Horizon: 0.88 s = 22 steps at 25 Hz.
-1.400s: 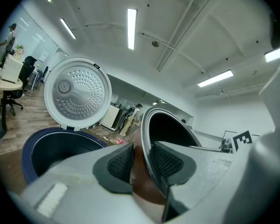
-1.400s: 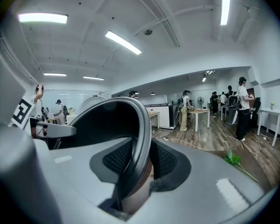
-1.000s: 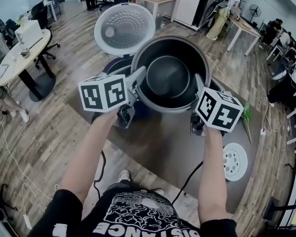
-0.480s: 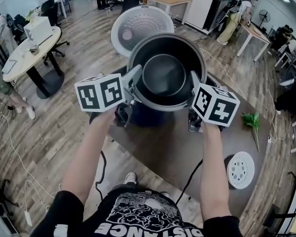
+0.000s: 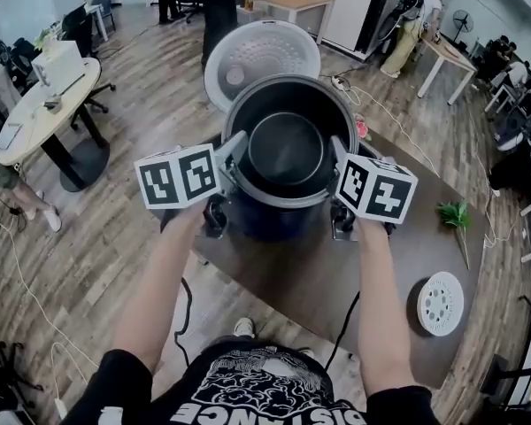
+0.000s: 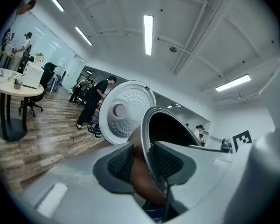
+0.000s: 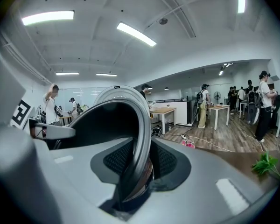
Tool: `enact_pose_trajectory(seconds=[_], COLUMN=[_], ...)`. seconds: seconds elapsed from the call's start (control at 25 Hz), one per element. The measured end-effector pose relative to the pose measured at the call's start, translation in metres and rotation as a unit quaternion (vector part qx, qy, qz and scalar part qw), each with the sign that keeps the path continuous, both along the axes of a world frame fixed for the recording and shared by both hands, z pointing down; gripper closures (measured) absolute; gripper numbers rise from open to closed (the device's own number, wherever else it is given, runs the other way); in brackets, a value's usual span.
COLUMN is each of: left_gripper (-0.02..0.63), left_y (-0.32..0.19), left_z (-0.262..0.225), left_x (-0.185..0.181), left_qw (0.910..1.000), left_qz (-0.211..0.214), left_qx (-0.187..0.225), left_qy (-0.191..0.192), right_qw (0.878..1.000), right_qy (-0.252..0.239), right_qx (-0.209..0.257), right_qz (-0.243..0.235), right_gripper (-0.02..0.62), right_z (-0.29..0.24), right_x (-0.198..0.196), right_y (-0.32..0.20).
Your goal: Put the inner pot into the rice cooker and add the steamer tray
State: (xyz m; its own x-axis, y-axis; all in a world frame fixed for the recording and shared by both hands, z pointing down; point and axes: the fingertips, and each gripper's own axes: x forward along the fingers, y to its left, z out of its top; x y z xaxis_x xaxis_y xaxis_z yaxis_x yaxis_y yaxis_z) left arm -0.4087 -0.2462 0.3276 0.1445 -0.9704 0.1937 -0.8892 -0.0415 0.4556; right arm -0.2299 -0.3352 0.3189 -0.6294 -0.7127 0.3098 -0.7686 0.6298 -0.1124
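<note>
The left gripper [image 5: 233, 151] is clamped on the rim of the inner pot [image 5: 288, 149] at the person's left, one pad inside the rim and one against the coppery outer wall, and the right gripper [image 5: 337, 155] pinches the opposite side of the rim in the same way. Both sets of jaws stand only narrowly apart, with the thin metal edge pressed between them. Carried level between the two, the pot hangs directly over the dark blue rice cooker [image 5: 274, 221], which stands on the brown worktop [image 5: 336, 268] with its white lid [image 5: 258, 56] tipped up and open behind. In the left gripper view the pot's outer wall is exposed above a strip of blue body, so the pot looks lined up with the opening but not yet seated; how deep its base has gone cannot be told. So the first step seems close to done, with the lowering and letting go left. The steamer tray [image 5: 440, 303], a white perforated disc, lies flat on the worktop at the person's right, well apart from the cooker and untouched, so the whole second step remains.
</note>
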Motion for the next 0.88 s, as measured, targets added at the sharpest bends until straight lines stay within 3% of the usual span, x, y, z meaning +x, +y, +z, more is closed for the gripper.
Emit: enact_pose_trajectory(seconds=[0.2,0.88], left_gripper=[0.463,0.463], left_y=[-0.009,-0.029], left_z=[0.018,0.063], left_x=[-0.009,-0.020], left_qw=[0.9995,0.9969], left_qz=[0.012,0.032], left_qx=[-0.028,-0.068], left_qy=[0.009,0.022], right_qw=[0.999,0.995], right_qy=[-0.002,0.025], right_qx=[-0.028,-0.089], right_qz=[0.015,0.038], right_gripper=[0.495,0.497], right_z=[0.014,0.073], right_x=[-0.006,-0.013], right_y=[-0.006,-0.019])
